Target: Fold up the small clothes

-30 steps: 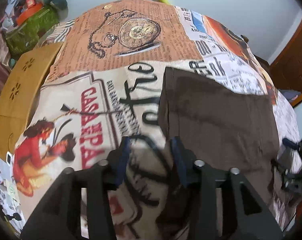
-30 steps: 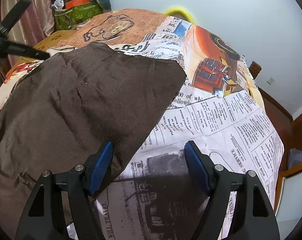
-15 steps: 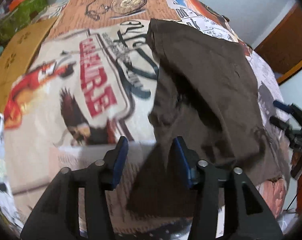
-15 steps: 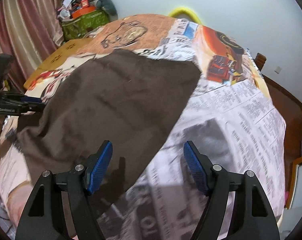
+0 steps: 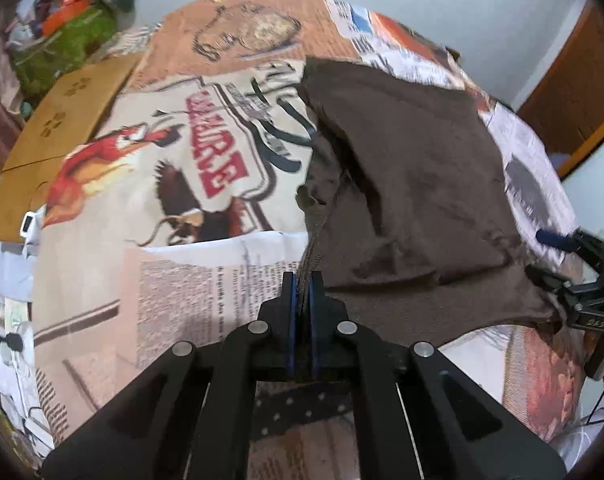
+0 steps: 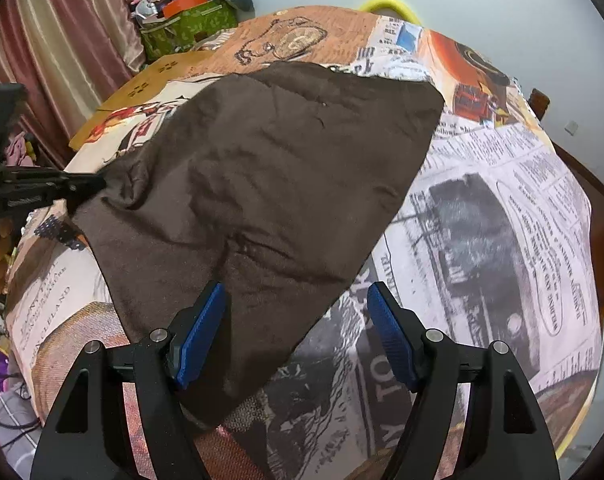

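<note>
A dark brown garment (image 6: 270, 184) lies spread on a table covered by a newspaper-print cloth (image 6: 502, 208). It also shows in the left wrist view (image 5: 414, 184), rumpled along its left edge. My left gripper (image 5: 302, 284) is shut on the garment's near left edge; in the right wrist view it shows (image 6: 98, 180) pinching that corner. My right gripper (image 6: 298, 320) is open, its jaws wide apart over the garment's near right corner, and shows at the right of the left wrist view (image 5: 558, 256).
A cardboard box (image 5: 58, 136) sits at the table's left side. A green box with clutter (image 6: 186, 20) stands behind it by a curtain (image 6: 62, 48). A yellow chair back (image 6: 390, 2) shows at the far edge. A wooden door (image 5: 574, 92) is at the right.
My left gripper has closed on the garment's left edge. The right gripper moved nearer over the garment's near right corner and stays open.
</note>
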`<state>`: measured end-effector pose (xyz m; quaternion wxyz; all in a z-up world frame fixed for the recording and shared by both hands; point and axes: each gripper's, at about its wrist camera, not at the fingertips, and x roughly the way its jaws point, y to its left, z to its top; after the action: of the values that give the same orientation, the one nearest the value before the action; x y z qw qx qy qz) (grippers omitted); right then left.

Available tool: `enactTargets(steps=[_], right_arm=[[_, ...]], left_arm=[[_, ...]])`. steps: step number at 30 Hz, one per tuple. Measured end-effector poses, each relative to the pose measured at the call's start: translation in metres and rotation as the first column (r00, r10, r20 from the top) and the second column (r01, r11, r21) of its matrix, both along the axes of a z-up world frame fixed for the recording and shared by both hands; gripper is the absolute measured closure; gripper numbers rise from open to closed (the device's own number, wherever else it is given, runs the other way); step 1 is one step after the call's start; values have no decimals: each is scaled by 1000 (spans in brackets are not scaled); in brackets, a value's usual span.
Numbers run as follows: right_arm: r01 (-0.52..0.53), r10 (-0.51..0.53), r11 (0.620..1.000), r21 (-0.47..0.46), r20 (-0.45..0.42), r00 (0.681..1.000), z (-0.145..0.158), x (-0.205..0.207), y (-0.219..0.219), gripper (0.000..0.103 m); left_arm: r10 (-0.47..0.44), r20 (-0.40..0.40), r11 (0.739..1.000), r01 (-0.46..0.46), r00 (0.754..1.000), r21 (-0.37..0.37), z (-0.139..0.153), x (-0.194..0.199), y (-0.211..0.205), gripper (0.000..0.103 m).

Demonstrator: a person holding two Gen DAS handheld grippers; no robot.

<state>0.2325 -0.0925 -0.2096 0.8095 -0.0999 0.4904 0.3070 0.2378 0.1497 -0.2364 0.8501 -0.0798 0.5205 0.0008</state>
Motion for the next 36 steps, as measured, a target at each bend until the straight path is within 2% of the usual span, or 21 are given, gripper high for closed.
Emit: enactTargets(steps=[3, 7, 13, 16, 20, 23, 26, 30, 32, 33, 34, 35, 36], right_arm=[[11, -11, 1000, -3, -6, 1000, -3, -5, 0, 33], [11, -11, 1000, -27, -2, 1000, -5, -9, -1, 33], [24, -24, 999, -26, -23, 999, -10, -12, -5, 33], [27, -28, 999, -25, -25, 999, -10, -13, -4, 33], [25, -26, 999, -35, -16, 1000, -9, -13, -2, 33], [27, -28, 999, -32, -15, 999, -10, -13, -2, 33], [36, -37, 999, -17, -28, 999, -11, -12, -5, 33], [43, -43, 999, -2, -44, 998, -13, -11, -7, 33], [44, -44, 999, 2, -47, 998, -13, -11, -7, 33], [44, -44, 999, 5, -51, 998, -14, -10, -7, 33], [44, -44, 999, 7, -54, 998, -14, -10, -7, 33], [44, -43, 999, 10, -59, 997, -14, -10, -7, 33], [44, -44, 999, 14, -62, 997, -15, -9, -8, 33]], left_arm=[[38, 20, 999, -38, 999, -1, 6, -11, 6, 99], [82, 23, 995, -83, 996, 50, 2, -25, 15, 101], [78, -50, 997, -79, 996, -13, -14, -30, 27, 101], [70, -42, 996, -72, 997, -43, -7, -21, 30, 92], [49, 7, 997, -49, 999, -57, 7, -1, 28, 72], [17, -14, 997, -18, 1000, -80, 0, 19, 23, 72], [5, -77, 988, -16, 997, -153, -22, 41, 22, 72], [-19, -106, 979, -3, 994, -204, -35, 50, 17, 69], [-41, -95, 972, 17, 995, -236, -36, 48, 15, 69], [-46, -91, 973, 24, 995, -231, -36, 47, 13, 73], [-53, -88, 976, 33, 995, -217, -36, 45, 11, 80], [-55, -88, 980, 37, 995, -197, -36, 43, 10, 95], [-52, -86, 981, 35, 995, -188, -35, 41, 10, 95]])
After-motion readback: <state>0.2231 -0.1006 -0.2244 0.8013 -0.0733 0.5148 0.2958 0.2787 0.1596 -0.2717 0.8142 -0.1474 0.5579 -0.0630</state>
